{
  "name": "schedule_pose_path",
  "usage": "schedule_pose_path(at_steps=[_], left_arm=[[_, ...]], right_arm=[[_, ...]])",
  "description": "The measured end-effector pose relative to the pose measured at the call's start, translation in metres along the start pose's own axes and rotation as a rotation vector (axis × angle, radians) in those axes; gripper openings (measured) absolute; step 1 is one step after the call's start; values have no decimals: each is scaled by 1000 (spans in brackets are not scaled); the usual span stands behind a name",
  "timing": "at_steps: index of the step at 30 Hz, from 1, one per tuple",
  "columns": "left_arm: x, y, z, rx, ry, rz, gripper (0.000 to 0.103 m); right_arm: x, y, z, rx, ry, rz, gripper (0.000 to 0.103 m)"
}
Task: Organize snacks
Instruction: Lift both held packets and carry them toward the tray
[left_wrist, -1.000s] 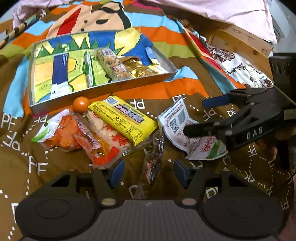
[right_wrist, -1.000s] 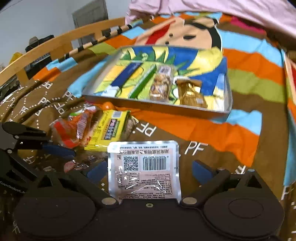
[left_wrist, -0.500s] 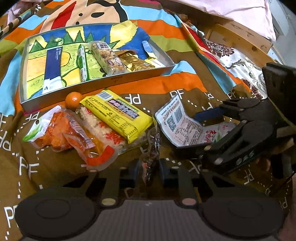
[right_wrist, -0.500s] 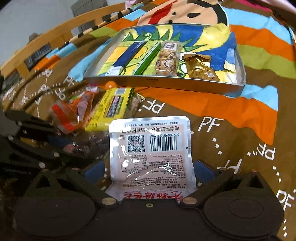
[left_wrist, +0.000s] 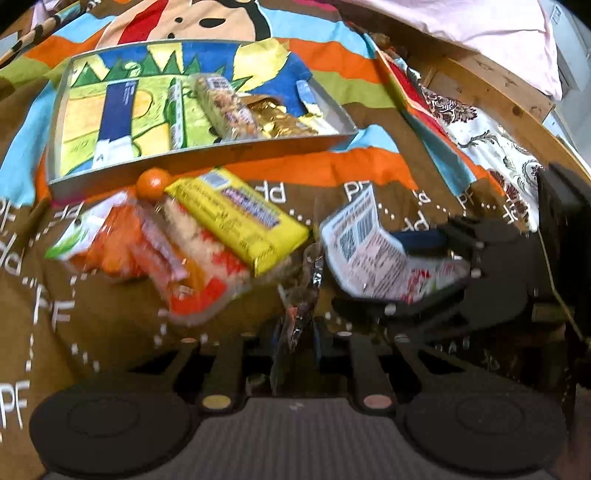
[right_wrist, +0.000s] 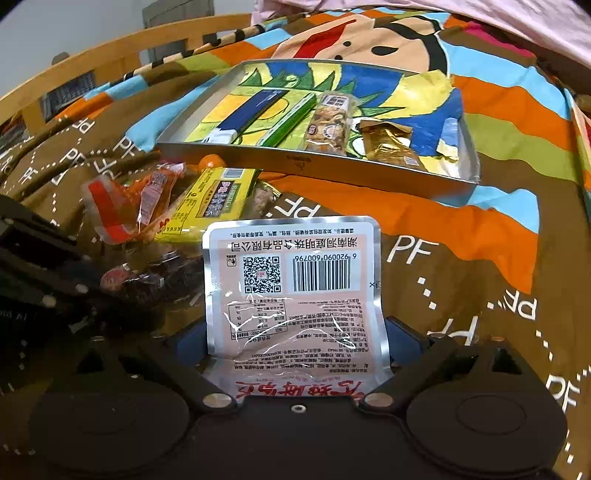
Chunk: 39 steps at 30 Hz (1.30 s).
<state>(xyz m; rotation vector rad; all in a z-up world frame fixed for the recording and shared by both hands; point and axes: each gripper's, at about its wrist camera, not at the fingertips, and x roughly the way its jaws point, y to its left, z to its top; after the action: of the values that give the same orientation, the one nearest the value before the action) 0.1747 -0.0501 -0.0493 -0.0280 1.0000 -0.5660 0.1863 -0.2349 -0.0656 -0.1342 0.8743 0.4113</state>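
Note:
My left gripper (left_wrist: 295, 339) is shut on a thin dark clear-wrapped snack (left_wrist: 301, 299), which stands up between its fingers. My right gripper (right_wrist: 297, 343) is shut on a silver-edged pink snack packet (right_wrist: 295, 295) with a barcode; that packet also shows in the left wrist view (left_wrist: 369, 251), held by the right gripper (left_wrist: 443, 266). A grey tray (left_wrist: 207, 162) behind holds a blue bar, a green stick, a nut bar (right_wrist: 328, 125) and a gold packet (right_wrist: 388, 144).
On the bedspread in front of the tray lie a yellow packet (left_wrist: 236, 221), orange and red packets (left_wrist: 125, 247) and a small orange ball (left_wrist: 153, 181). A wooden bed rail (right_wrist: 92, 74) runs at the left in the right wrist view. A pink pillow (left_wrist: 461, 29) lies far right.
My left gripper has shut on the dark snack and lifted it slightly. My right gripper has shut on the pink packet, which now stands up off the bedspread.

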Motion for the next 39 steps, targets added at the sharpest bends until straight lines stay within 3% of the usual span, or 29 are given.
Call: schedule_pose_path(at_steps=[4, 8, 20, 23, 29, 36, 39], left_arm=[[9, -1, 6, -10, 1, -9, 18], [12, -4, 10, -11, -12, -10, 37], [19, -8, 20, -16, -31, -12, 37], [21, -12, 19, 0, -35, -11, 36], [23, -12, 17, -10, -35, -5, 16], [10, -13, 0, -43, -38, -11, 13], [-6, -11, -17, -88, -93, -46, 13]], right_arm=[[-1, -1, -2, 0, -3, 6, 96], [-3, -2, -1, 2, -1, 13, 96], [-7, -6, -1, 16, 17, -12, 96], [-7, -7, -1, 20, 13, -22, 96], [-11, -5, -2, 15, 6, -30, 95], [-23, -7, -8, 18, -1, -29, 95], [-33, -4, -12, 7, -17, -35, 94]])
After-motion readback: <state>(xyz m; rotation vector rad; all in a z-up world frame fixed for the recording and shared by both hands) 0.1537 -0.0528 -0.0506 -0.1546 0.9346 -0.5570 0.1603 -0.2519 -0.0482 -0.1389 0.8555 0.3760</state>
